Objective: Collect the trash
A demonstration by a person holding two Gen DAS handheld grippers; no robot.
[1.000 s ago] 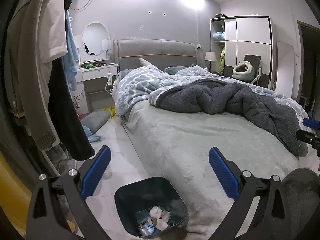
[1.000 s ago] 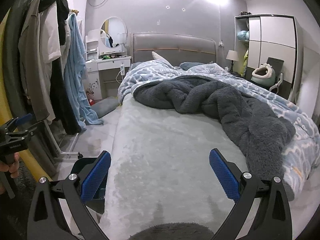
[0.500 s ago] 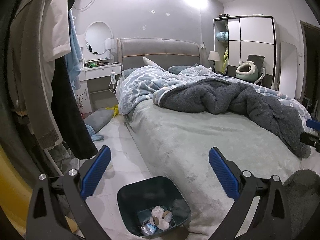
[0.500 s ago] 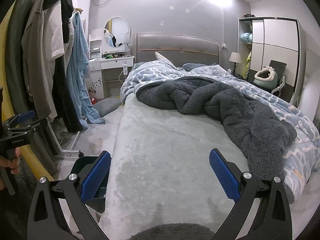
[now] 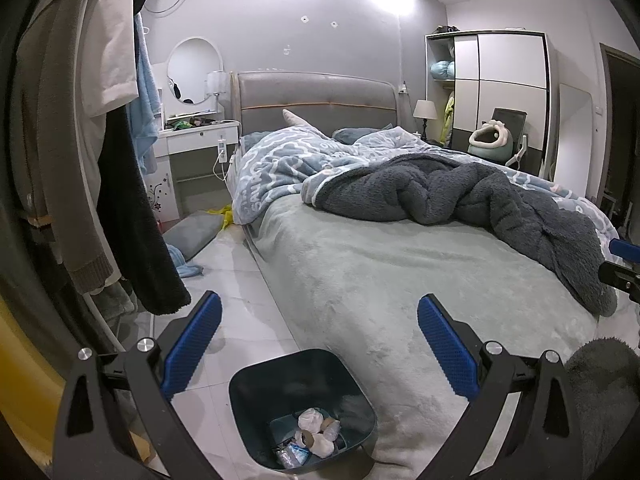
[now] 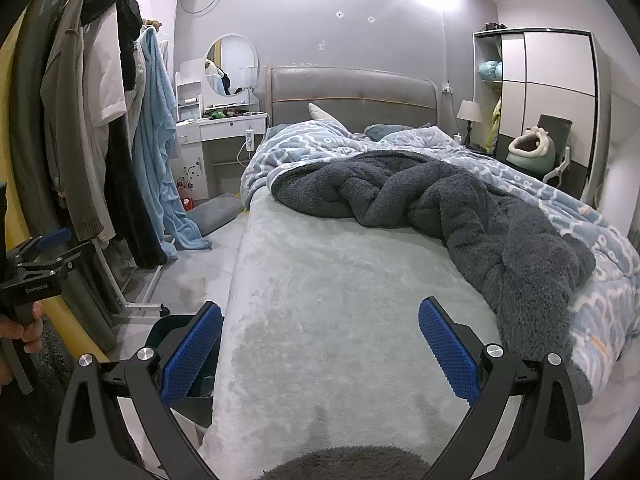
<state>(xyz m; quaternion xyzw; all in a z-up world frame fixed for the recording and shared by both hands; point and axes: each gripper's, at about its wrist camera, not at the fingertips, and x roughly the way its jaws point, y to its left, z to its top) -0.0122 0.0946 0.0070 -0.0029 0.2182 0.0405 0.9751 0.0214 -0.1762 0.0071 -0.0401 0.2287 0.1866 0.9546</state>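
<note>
Left gripper [image 5: 318, 344], right gripper [image 6: 320, 346]: jaws apart, empty. Bin [image 5: 256, 392]: near floor, holding scraps. Step, judged: scanning; next, locate remaining trash.

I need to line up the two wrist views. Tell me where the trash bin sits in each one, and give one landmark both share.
Left wrist: the bin sits bottom centre, on the floor against the bed, open top showing crumpled trash.
Right wrist: only the bin's rim shows, lower left, mostly hidden behind a blue finger, beside the bed edge.
Shared landmark: the round mirror left of the headboard.
</note>
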